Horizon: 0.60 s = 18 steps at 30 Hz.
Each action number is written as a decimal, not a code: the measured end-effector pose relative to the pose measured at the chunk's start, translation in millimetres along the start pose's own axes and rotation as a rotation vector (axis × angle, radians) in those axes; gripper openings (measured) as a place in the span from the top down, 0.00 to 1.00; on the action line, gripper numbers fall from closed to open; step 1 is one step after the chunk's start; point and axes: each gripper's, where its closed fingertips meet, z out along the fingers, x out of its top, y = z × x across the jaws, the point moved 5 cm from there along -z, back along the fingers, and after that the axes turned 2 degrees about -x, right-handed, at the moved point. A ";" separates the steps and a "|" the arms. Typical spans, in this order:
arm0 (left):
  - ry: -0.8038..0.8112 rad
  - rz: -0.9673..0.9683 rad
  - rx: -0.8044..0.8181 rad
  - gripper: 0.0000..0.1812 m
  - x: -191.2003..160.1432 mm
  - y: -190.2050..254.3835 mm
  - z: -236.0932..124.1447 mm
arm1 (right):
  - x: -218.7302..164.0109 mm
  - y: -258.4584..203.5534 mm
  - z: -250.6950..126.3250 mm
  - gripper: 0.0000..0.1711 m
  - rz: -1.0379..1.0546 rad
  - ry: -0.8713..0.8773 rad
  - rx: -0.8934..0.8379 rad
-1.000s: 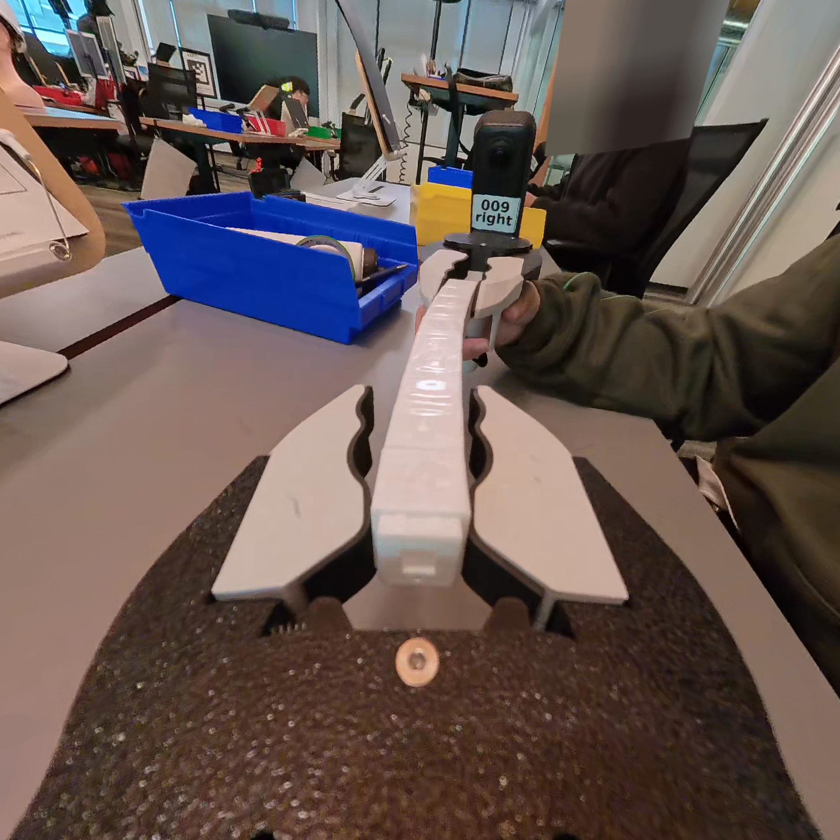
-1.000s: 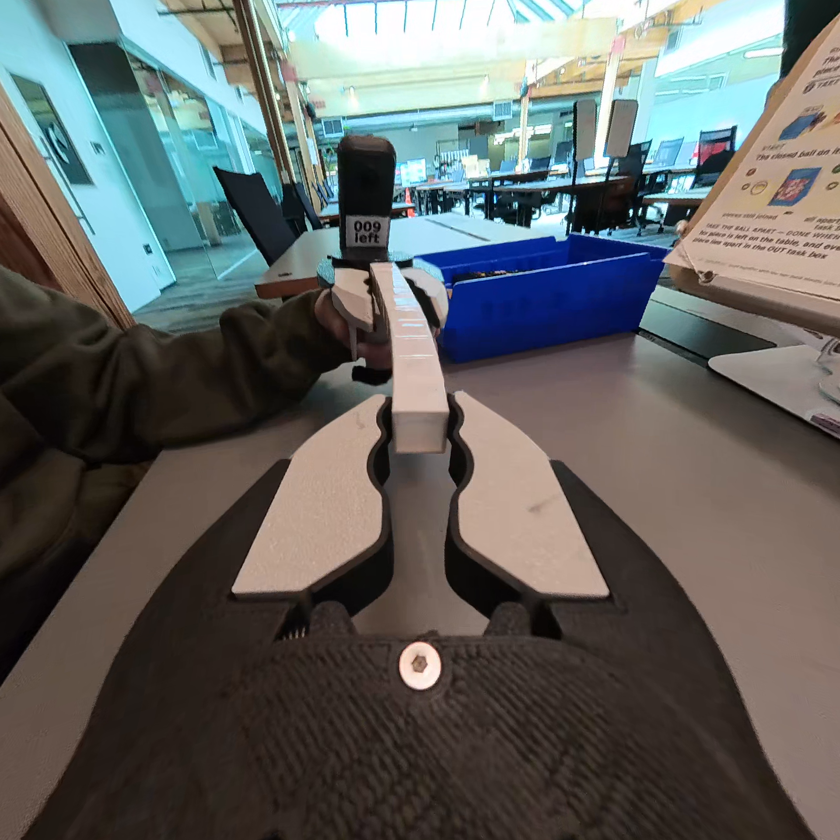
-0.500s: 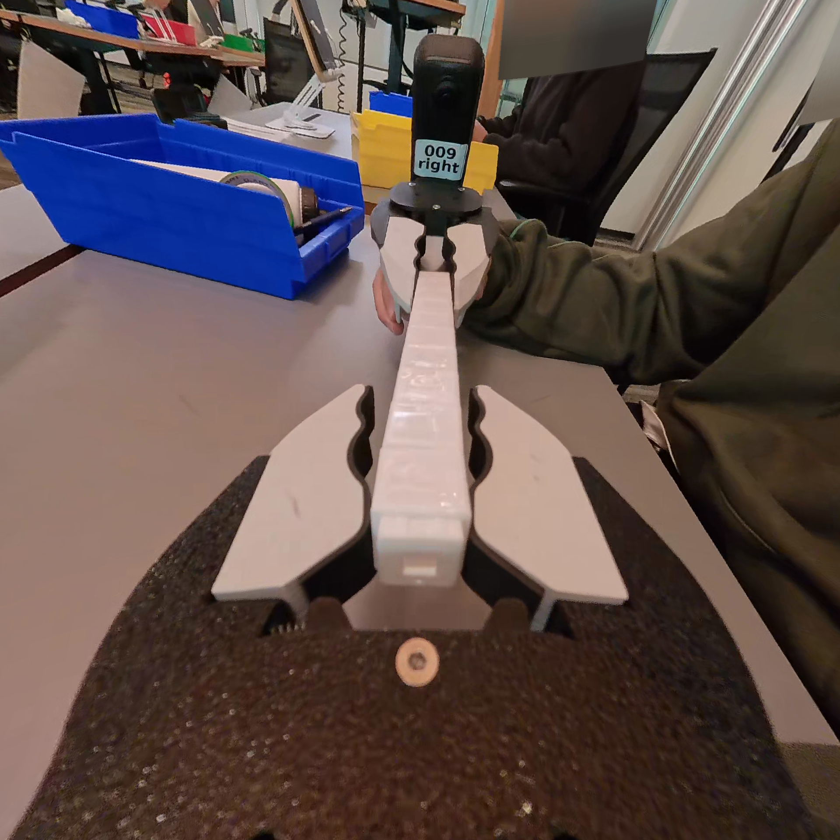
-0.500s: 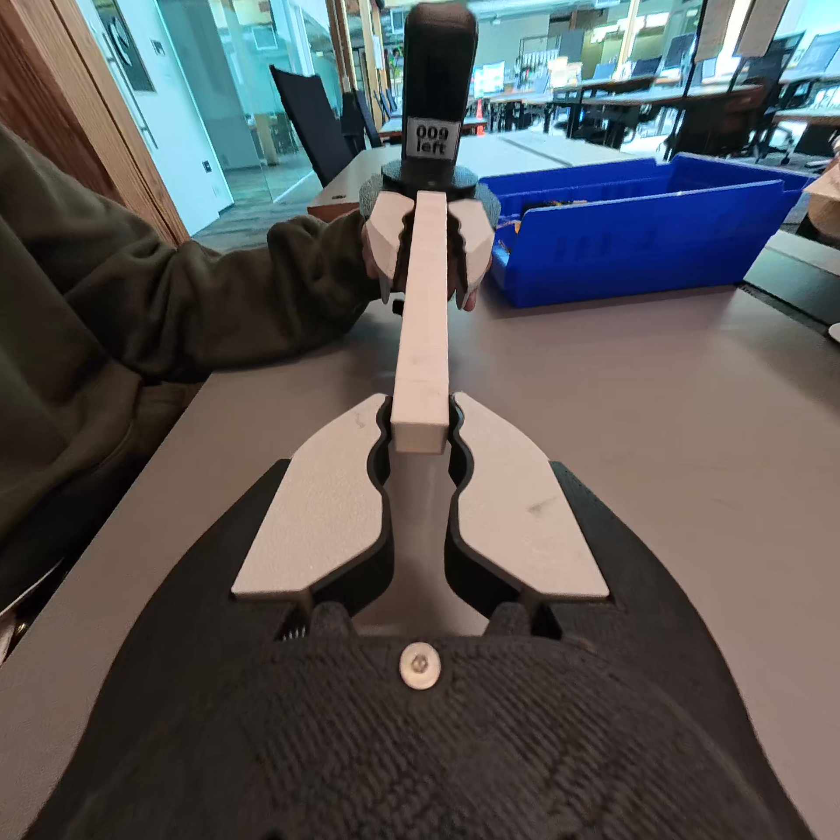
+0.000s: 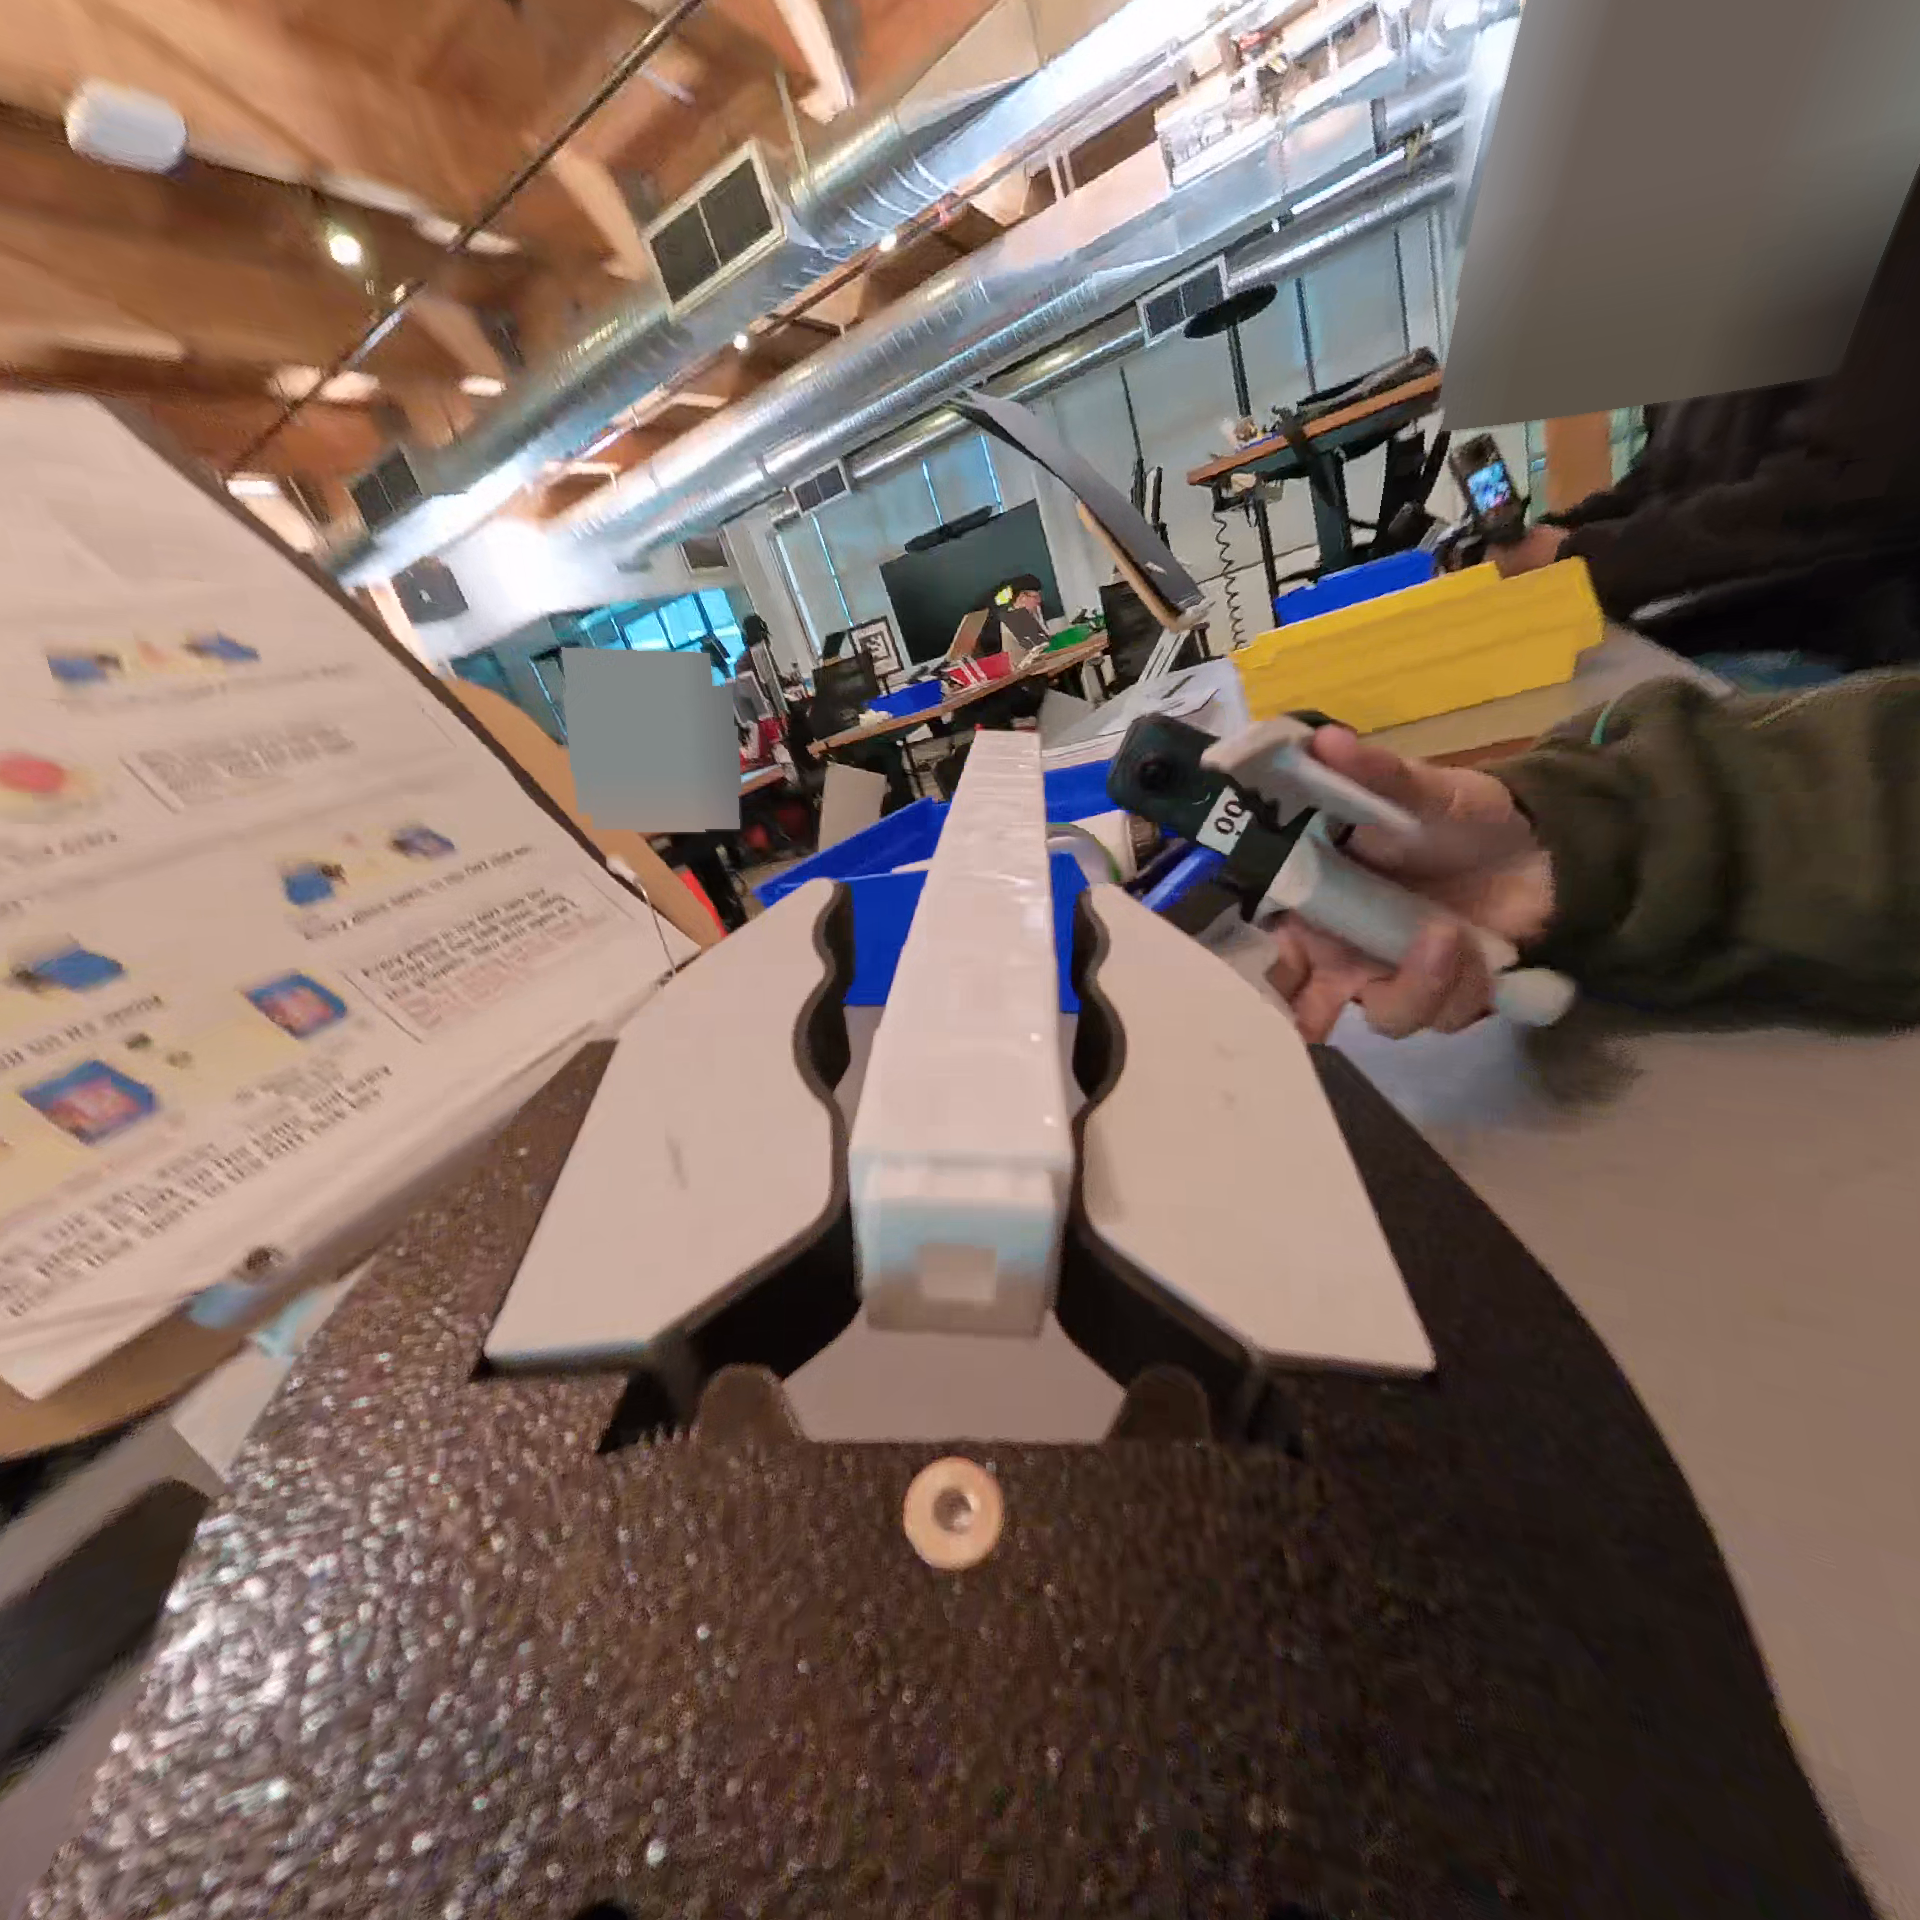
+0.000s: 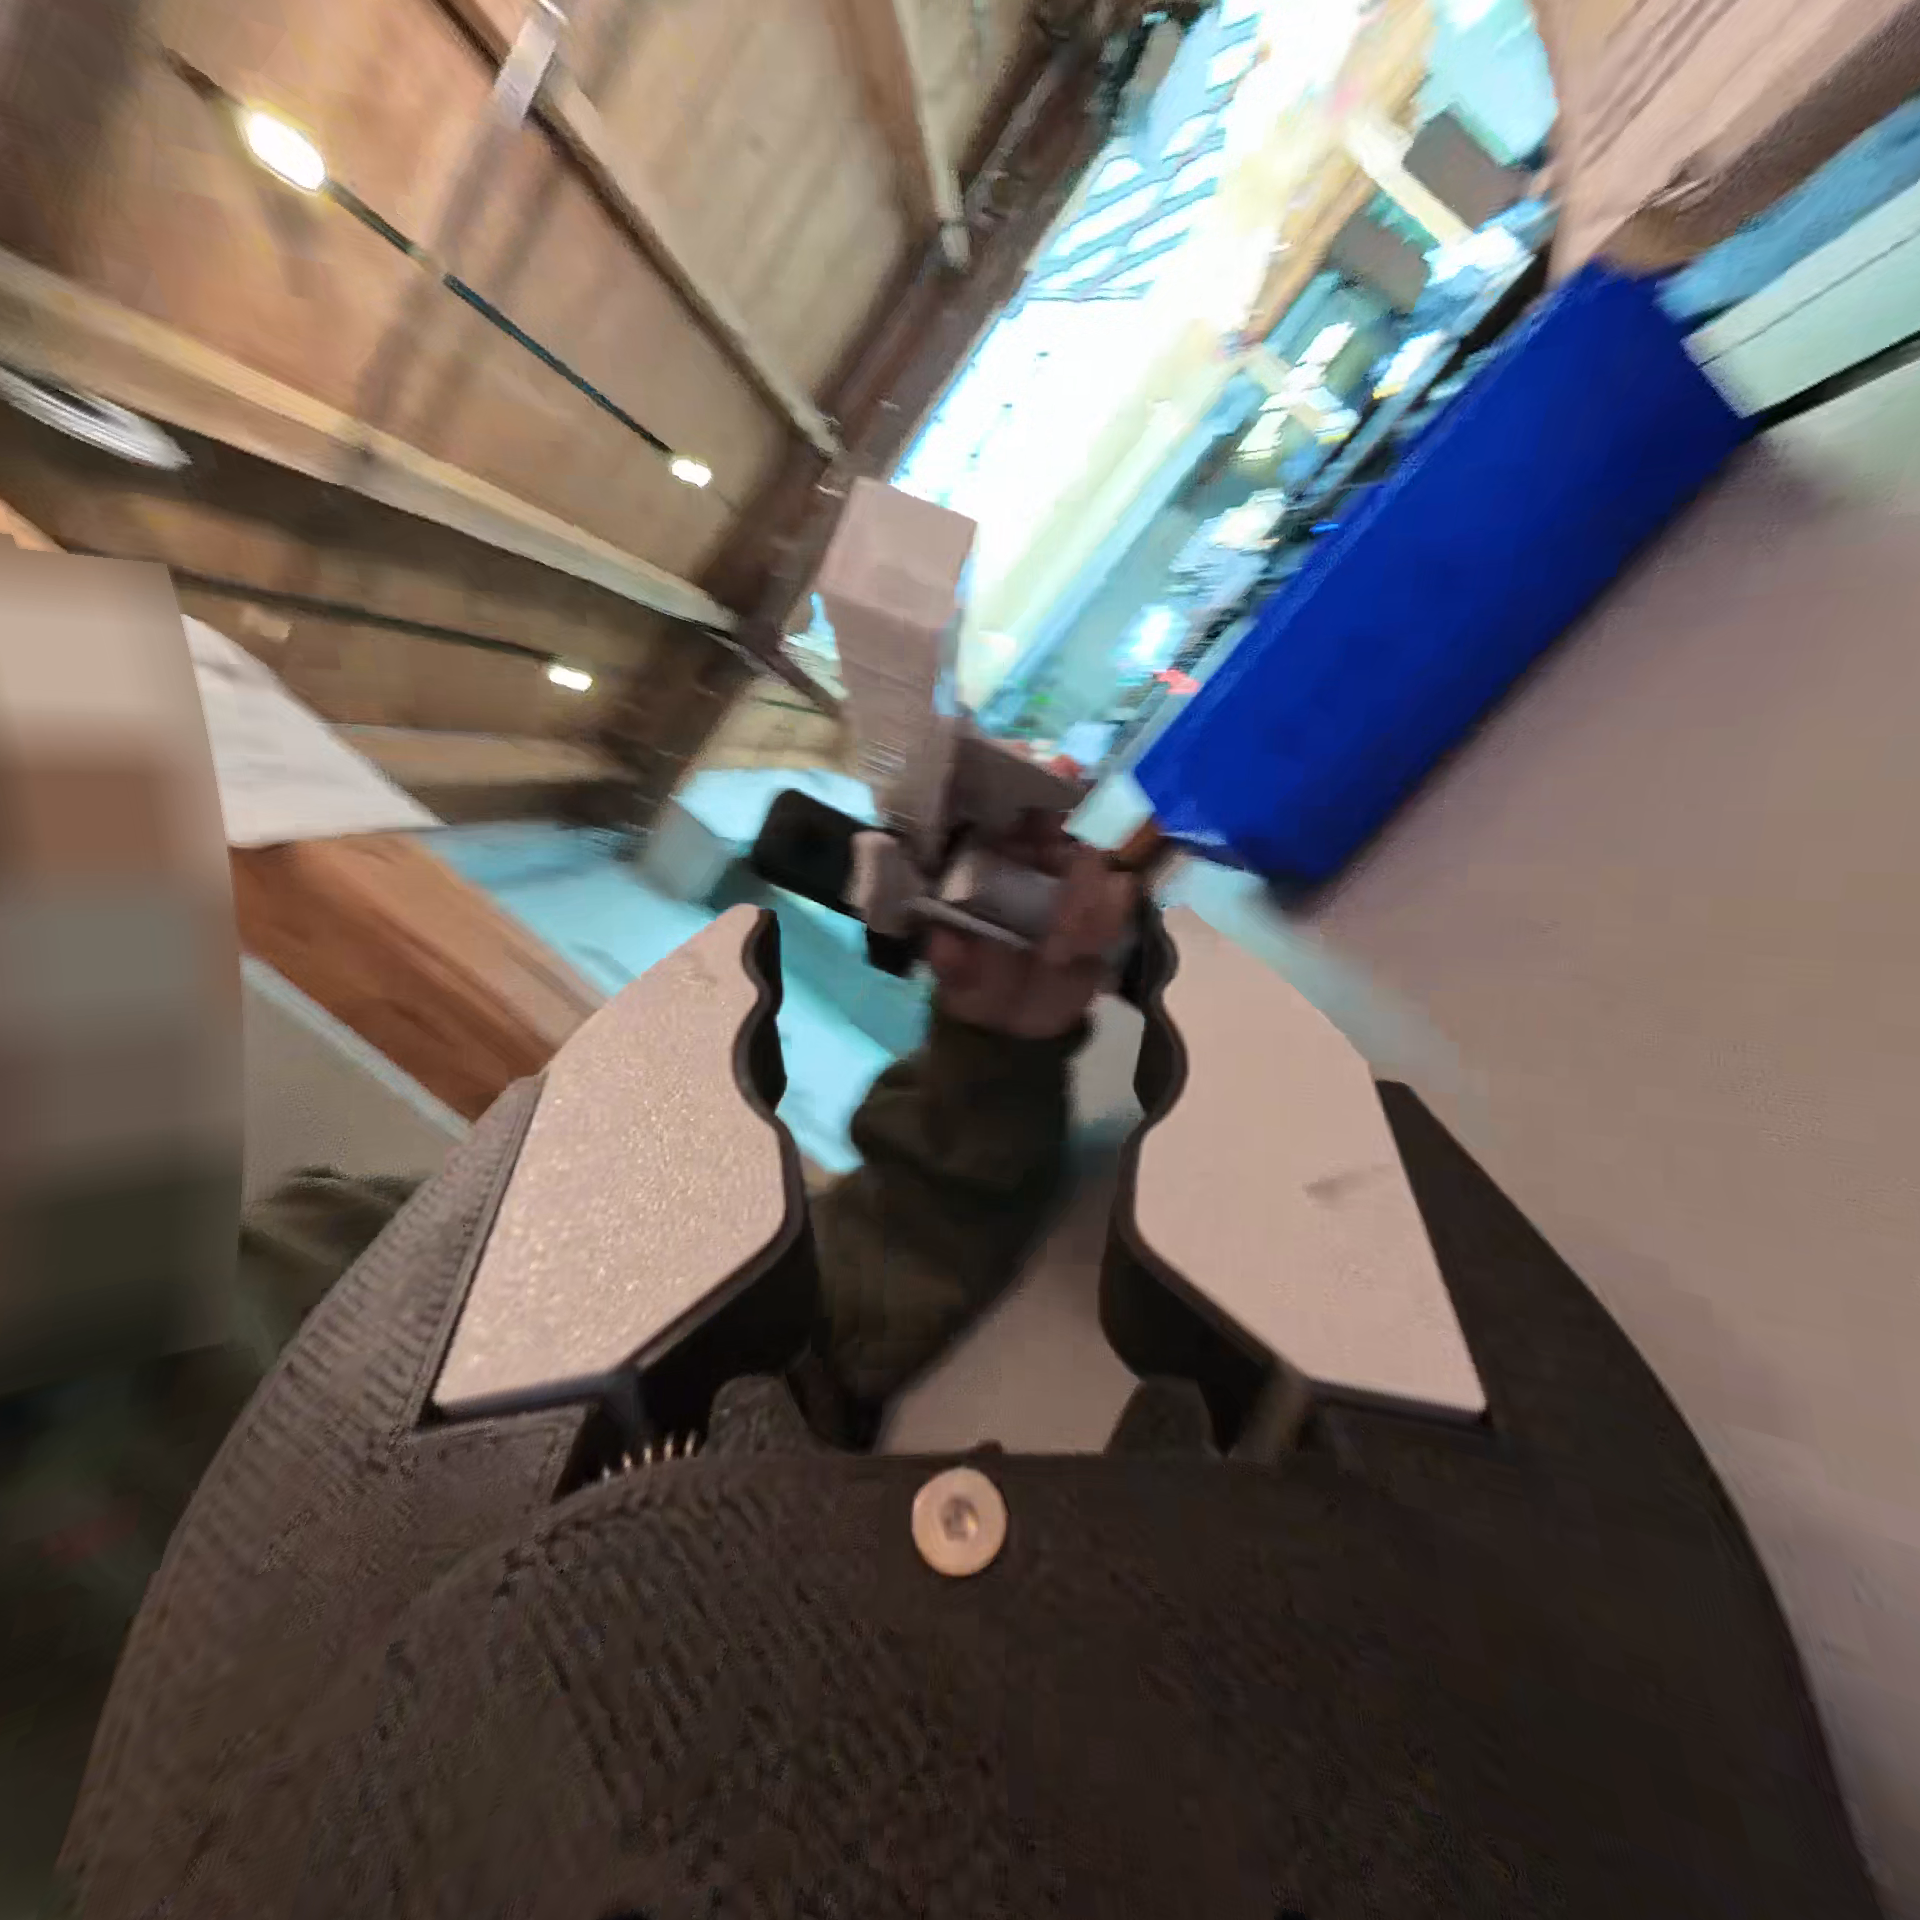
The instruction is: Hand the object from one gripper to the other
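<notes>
long white square bar point(image 5: 971, 1039) | clamped in left gripper point(image 5: 961, 914) | right gripper point(image 6: 961, 925) parted

The right gripper point(image 6: 961, 1023) has its two grey fingers point(image 6: 644, 1174) spread wide with nothing between them. Beyond the gap, blurred, the left gripper point(image 6: 914, 842) is clamped on a long white bar point(image 6: 894, 623) that points upward, held by a hand point(image 6: 1023, 956) in a dark green sleeve point(image 6: 956, 1174). A blue bin point(image 6: 1455, 644) stands on the grey surface point(image 6: 1610, 987) near its far edge.
</notes>
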 end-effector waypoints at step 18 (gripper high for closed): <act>-0.187 0.305 -0.083 0.77 -22.9 53.4 46.4 | 2.1 -13.8 7.4 0.86 -0.129 0.071 0.029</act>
